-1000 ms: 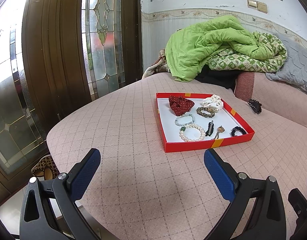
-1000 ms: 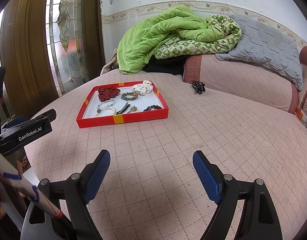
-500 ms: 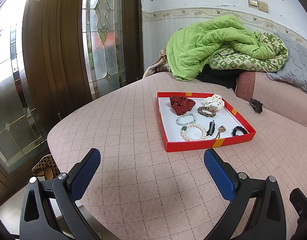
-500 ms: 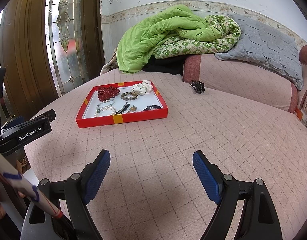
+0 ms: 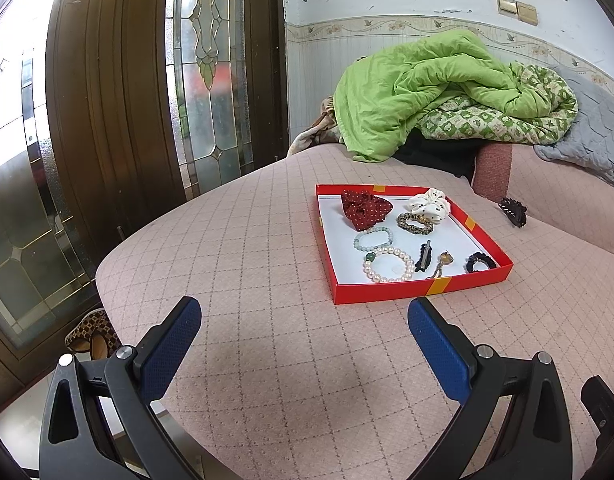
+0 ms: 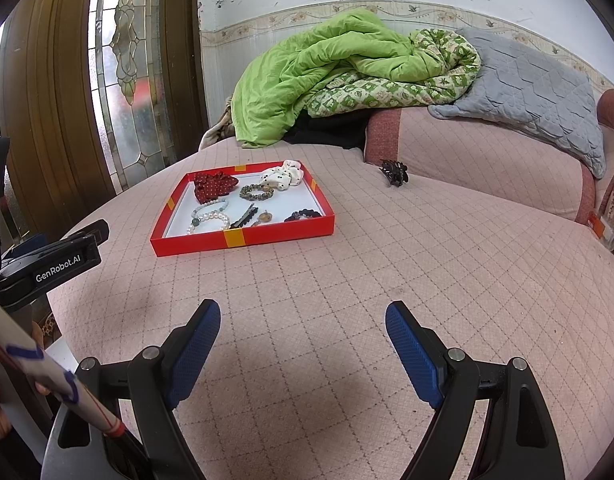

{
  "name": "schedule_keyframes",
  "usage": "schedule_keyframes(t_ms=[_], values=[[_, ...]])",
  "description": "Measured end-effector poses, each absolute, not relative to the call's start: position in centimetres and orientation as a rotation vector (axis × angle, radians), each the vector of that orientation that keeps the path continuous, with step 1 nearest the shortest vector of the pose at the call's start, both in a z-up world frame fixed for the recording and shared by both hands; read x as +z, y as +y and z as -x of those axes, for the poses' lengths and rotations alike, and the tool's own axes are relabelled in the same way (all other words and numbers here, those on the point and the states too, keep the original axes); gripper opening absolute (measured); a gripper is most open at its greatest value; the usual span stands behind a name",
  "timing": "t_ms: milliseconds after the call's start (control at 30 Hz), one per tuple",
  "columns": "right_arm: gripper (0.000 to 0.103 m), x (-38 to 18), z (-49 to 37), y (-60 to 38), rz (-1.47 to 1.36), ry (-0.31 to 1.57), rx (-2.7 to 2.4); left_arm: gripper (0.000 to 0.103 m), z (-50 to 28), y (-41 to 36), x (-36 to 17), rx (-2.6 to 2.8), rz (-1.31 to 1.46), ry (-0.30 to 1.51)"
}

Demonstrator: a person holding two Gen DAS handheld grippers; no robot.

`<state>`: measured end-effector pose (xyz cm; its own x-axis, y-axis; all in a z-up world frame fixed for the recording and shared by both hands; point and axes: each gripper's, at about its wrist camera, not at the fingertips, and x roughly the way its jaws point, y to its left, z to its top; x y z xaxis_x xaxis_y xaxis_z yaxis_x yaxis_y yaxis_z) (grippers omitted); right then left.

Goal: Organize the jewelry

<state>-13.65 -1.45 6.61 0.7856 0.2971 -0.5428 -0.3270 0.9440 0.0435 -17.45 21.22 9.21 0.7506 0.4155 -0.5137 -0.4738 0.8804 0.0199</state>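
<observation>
A red tray point(image 5: 387, 293) point(image 6: 243, 238) lies on the pink quilted bed. It holds a red dotted scrunchie point(image 5: 363, 209), a white scrunchie point(image 5: 429, 204), a patterned bracelet point(image 5: 415, 223), a pale green bead bracelet point(image 5: 373, 238), a pearl bracelet point(image 5: 388, 265), a black hair clip point(image 5: 423, 256), a small pendant point(image 5: 443, 261) and a dark bead bracelet point(image 5: 479, 262). A black claw clip point(image 5: 514, 211) point(image 6: 394, 173) lies outside the tray, to its right. My left gripper point(image 5: 305, 316) is open and empty, short of the tray. My right gripper point(image 6: 303, 320) is open and empty, farther back.
A green quilt point(image 5: 419, 88) and a grey pillow point(image 6: 531, 88) are piled at the back by the wall. A wooden door with stained glass point(image 5: 203, 72) stands to the left. The bed edge point(image 5: 107, 280) drops off at left, with a shoe point(image 5: 93, 334) on the floor.
Both views have crept slightly closer to the tray. Both grippers stay open and nothing on the bed has moved.
</observation>
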Motion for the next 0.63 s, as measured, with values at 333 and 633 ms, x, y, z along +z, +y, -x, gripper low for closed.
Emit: schedule_keyframes(t_ms=[333,633], values=[[0.088,6.2,13.6,-2.1,0.045,0.581,0.329,0.103,17.4,21.2,9.1,0.493,0.112,0.538],[0.088,6.2,13.2,-4.1,-0.006,0.627,0.273,0.103,16.7,19.6,8.9,0.502,0.033,0.583]])
